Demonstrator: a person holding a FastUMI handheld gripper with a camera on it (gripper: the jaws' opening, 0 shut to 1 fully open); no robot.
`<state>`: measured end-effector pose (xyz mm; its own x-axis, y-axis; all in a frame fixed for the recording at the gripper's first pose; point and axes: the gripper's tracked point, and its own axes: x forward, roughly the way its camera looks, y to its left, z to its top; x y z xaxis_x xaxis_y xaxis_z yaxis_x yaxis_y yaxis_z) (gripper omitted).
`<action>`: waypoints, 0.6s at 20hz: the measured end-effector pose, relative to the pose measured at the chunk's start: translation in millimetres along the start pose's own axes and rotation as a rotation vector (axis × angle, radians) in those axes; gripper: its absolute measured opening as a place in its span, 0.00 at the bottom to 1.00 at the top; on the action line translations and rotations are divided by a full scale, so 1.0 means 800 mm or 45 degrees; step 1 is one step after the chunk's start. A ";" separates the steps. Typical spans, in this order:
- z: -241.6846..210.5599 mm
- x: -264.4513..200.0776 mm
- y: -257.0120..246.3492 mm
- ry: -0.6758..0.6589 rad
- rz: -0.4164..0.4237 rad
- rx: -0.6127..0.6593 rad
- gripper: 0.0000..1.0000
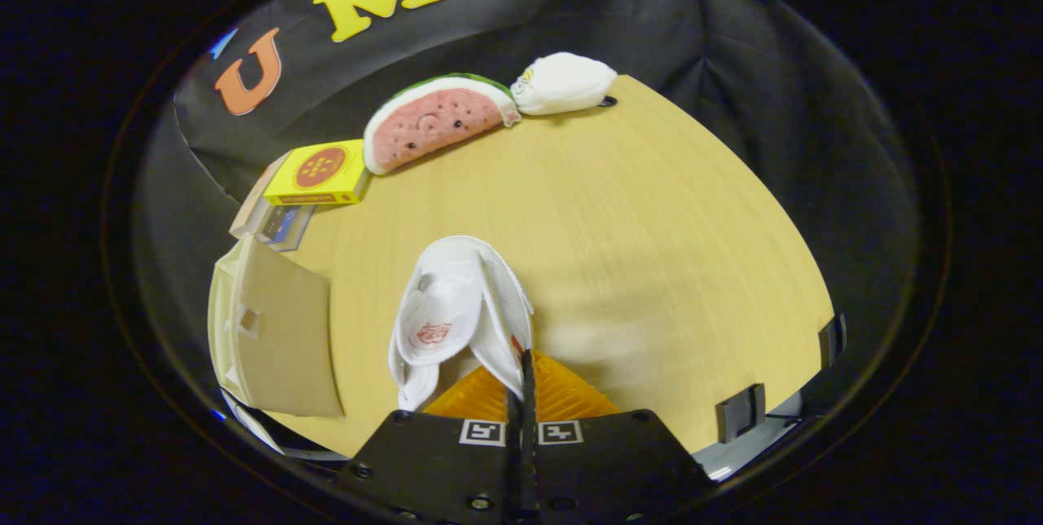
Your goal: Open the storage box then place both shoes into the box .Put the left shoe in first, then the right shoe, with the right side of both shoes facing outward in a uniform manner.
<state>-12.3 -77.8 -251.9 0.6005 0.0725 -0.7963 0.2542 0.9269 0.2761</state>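
The gripper (pixel 521 378) was clamped on the rim of a white shoe (pixel 456 313), which hung off the wooden table (pixel 652 248) just ahead of the fingers. The storage box (pixel 277 337), lid open, stood left of the fingers; a watermelon plush (pixel 436 121) lay well beyond

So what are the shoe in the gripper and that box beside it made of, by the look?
Shoe: soft white fabric, probably a slipper; its side folds where the gripper pinches it shut. Storage box: matte beige, flat stiff panel with a cut-out, likely thin plastic or cardboard.
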 end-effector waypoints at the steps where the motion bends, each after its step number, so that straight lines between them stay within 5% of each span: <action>1: 0.000 -0.012 0.030 -0.008 0.023 -0.001 0.00; 7: 0.004 -0.084 0.221 -0.074 0.171 -0.007 0.00; 12: -0.013 -0.085 0.340 -0.115 0.183 -0.035 0.00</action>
<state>8.3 172.7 -128.1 0.6954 0.1730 -0.6975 0.1402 0.9193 0.3678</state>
